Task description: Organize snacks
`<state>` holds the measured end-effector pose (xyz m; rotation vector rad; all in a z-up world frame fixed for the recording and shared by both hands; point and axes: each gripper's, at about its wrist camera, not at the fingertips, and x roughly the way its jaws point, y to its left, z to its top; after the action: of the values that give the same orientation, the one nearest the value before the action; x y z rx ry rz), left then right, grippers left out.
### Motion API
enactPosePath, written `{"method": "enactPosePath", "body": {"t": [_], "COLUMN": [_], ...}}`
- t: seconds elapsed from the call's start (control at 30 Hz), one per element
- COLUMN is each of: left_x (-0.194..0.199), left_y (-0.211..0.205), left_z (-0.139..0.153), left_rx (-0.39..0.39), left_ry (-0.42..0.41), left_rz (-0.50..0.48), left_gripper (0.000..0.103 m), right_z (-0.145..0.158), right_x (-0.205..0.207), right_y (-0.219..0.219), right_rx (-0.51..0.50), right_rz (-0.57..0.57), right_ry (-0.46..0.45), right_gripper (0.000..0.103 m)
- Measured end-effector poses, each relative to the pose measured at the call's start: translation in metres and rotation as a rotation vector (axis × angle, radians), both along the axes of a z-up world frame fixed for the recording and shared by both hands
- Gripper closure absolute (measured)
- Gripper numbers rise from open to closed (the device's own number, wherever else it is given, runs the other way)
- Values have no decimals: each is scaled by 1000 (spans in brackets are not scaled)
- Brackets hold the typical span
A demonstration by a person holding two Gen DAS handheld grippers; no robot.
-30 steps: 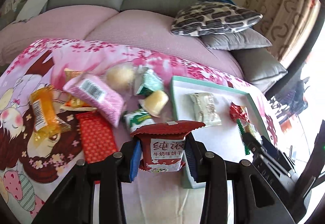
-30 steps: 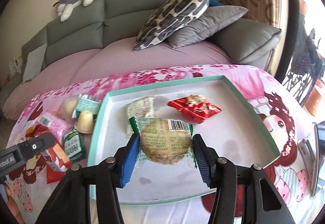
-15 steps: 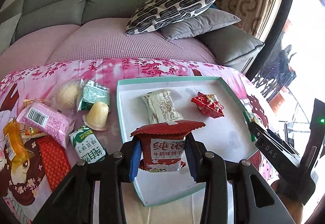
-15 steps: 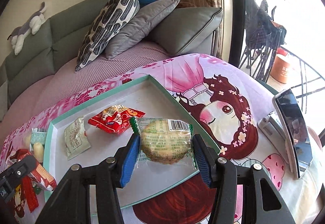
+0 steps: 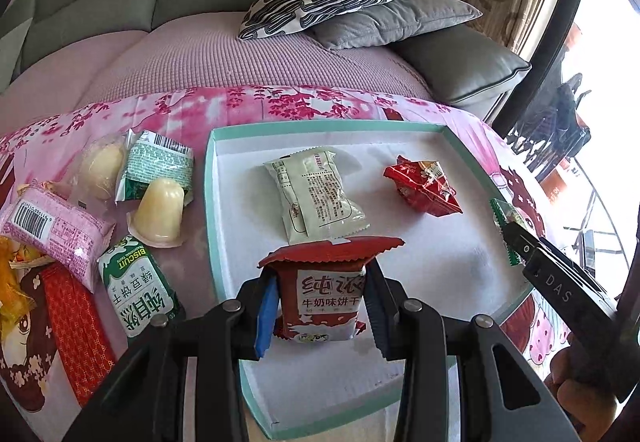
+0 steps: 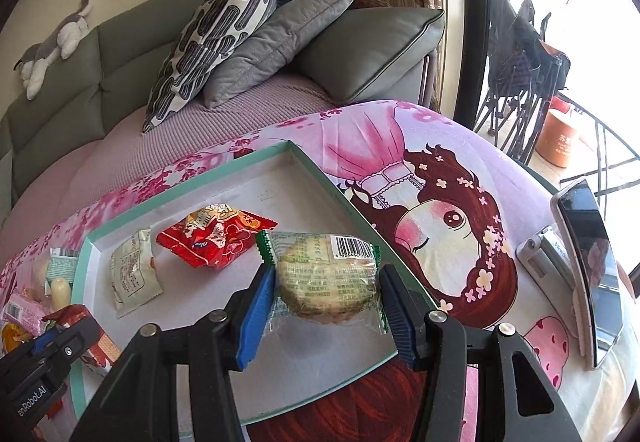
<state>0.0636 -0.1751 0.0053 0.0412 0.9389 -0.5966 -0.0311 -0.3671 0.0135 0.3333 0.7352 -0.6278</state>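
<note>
Both hand-held grippers hung over the teal tray [image 5: 210, 201], the left hand-held gripper [image 5: 320, 302] clamped on a red milk-biscuit packet [image 5: 326, 298], the right hand-held gripper [image 6: 326, 294] clamped on a clear-wrapped round cake [image 6: 324, 278]

teal-rimmed tray [image 5: 209, 201], pink floral tablecloth [image 5: 280, 105]

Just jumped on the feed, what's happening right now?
A person is sorting snacks into a teal tray. The left gripper grips a red biscuit pack over the tray; the right gripper grips a round cake in clear wrap above its right edge. A white packet and a red packet lie inside. More snacks wait left of it.
</note>
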Motion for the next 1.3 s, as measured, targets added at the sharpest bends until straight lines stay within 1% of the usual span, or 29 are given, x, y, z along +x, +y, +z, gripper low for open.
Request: {"method": "enactPosePath", "body": {"t": [0.2,0.33,0.43,0.57,0.73,0.9,1.13,1.3], "left_x": [3,11,15,12,14,18,25,30], "left_y": [1,6,7,3,6,10,17,21], "left_z": [-7,-22,-29,-29,-29,-30,-29,-28], "left_rx": [23,53,46,68,59,53,52,49], "left_ry": [17,72,101,86,95,96,89,91], "left_rz": [14,47,46,42,47,53,74,88], "left_gripper": [62,62,62,62,62,61,61,61], "right_z": [-16,-23,-25,-26,-28,-29,-29,-30], "right_x": [9,11,13,16,19,19,22,22], "right_y": [0,-2,0,4,7,6,10,11], "right_rx": [32,51,42,21,0,22,28,30], "right_rz": [18,16,25,36,38,35,51,56], "right_ry": [55,82,99,120,148,155,163,166], "right_gripper": [47,47,46,45,43,36,32,25]}}
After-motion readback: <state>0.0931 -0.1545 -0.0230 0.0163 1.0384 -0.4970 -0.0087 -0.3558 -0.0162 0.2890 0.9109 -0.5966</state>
